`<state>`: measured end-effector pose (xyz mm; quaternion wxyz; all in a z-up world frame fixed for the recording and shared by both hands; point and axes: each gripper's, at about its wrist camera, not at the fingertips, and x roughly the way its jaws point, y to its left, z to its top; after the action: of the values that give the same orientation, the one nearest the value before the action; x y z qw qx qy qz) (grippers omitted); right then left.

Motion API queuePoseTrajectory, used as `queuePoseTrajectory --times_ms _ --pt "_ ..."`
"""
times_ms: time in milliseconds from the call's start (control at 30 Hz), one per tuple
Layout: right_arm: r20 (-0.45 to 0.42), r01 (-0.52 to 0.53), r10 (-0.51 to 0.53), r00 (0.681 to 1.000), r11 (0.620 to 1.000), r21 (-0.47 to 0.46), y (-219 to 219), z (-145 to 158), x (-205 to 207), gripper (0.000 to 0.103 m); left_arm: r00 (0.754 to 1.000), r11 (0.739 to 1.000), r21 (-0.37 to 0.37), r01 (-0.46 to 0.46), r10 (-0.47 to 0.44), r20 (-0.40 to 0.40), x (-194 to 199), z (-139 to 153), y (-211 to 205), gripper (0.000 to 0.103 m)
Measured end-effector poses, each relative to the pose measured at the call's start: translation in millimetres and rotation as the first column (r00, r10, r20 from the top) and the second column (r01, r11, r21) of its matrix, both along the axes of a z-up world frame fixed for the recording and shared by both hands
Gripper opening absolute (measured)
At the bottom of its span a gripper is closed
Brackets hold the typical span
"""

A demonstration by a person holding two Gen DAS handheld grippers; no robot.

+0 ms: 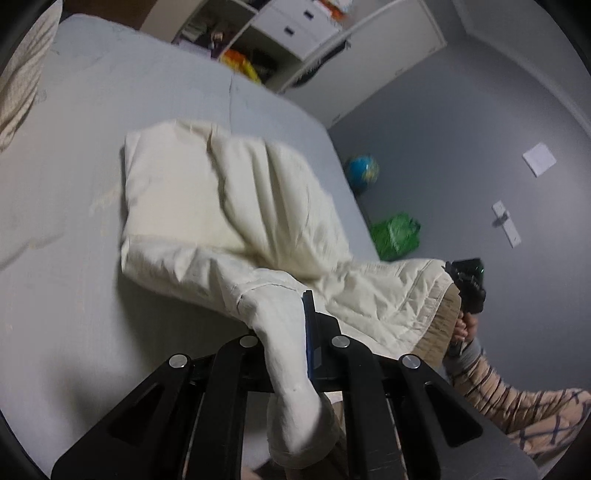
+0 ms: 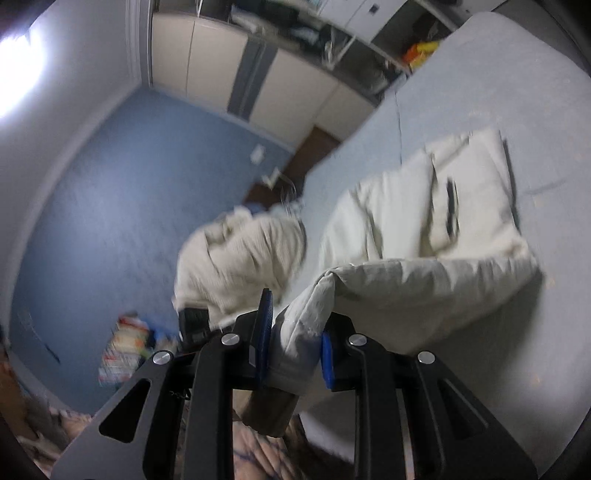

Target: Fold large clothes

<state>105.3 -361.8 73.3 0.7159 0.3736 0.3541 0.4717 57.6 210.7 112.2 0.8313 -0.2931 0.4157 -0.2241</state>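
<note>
A large cream padded jacket (image 1: 229,206) lies partly folded on the grey bed (image 1: 74,295). My left gripper (image 1: 291,332) is shut on one end of it, and cloth hangs down between the fingers. My right gripper (image 2: 295,332) is shut on another edge of the jacket (image 2: 424,229); it also shows in the left wrist view (image 1: 467,284), at the right off the bed's edge, with a held edge lifted. In the right wrist view a bunched part (image 2: 240,254) hangs over the bed's side. The left gripper (image 2: 194,325) shows there only partly.
A rumpled cream blanket (image 1: 22,74) lies at the bed's far left. A globe (image 1: 362,170) and a green bag (image 1: 395,234) sit on the floor beside the bed. Shelves and wardrobes (image 1: 280,33) stand past the bed's far end. A colourful box (image 2: 125,347) lies on the floor.
</note>
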Motion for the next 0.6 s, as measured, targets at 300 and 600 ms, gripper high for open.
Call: queuePoseTrajectory --times_ms 300,600 --pt "-0.132 0.194 -0.174 0.976 0.969 0.152 -11.9 -8.2 79.4 0.019 0.997 0.995 -0.062 -0.078 0.079 0.023 62.4 19.1 26.2 0.009" --pt "-0.272 0.368 -0.327 0.905 0.922 0.118 -3.5 -34.6 173.8 0.019 0.980 0.974 -0.110 -0.197 0.194 -0.043 152.8 14.3 43.9 0.010"
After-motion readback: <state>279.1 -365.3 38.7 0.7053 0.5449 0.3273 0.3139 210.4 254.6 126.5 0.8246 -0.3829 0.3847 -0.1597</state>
